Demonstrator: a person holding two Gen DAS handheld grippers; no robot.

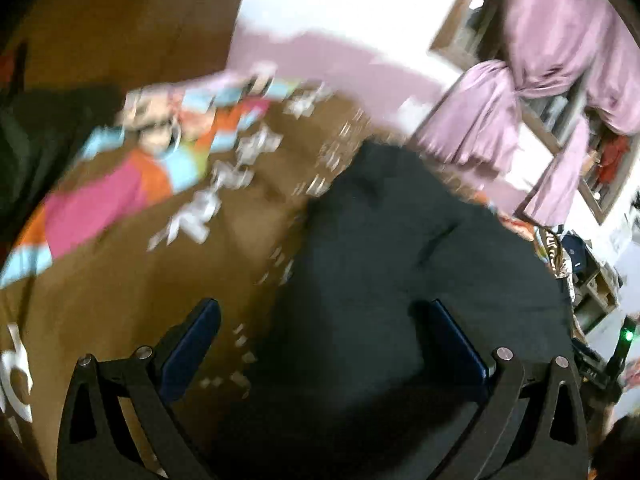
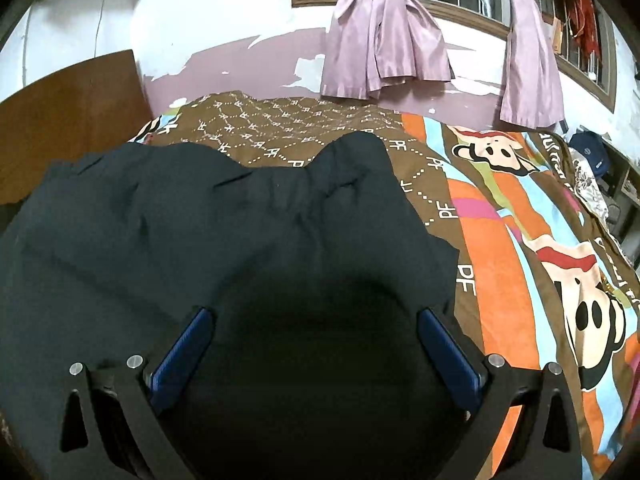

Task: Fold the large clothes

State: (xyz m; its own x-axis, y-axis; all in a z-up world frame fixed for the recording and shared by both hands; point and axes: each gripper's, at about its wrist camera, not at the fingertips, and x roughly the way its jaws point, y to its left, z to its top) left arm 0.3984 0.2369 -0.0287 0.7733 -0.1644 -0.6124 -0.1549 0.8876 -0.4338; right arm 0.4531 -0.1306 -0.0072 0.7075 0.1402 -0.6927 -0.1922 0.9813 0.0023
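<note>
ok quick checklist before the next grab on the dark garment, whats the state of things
1. Left gripper jaws open: ok.
2. Right gripper jaws open: ok.
3. Dark garment lies on the bedspread, free of both grippers: ok.
4. Garment flat: not ok, its far edge is wrinkled and bunched.
5. Near hem or corner in view for a grasp: cannot tell, shadow between the jaws hides it.
6. Left wrist view sharp enough to aim: not ok, it is motion-blurred.
</note>
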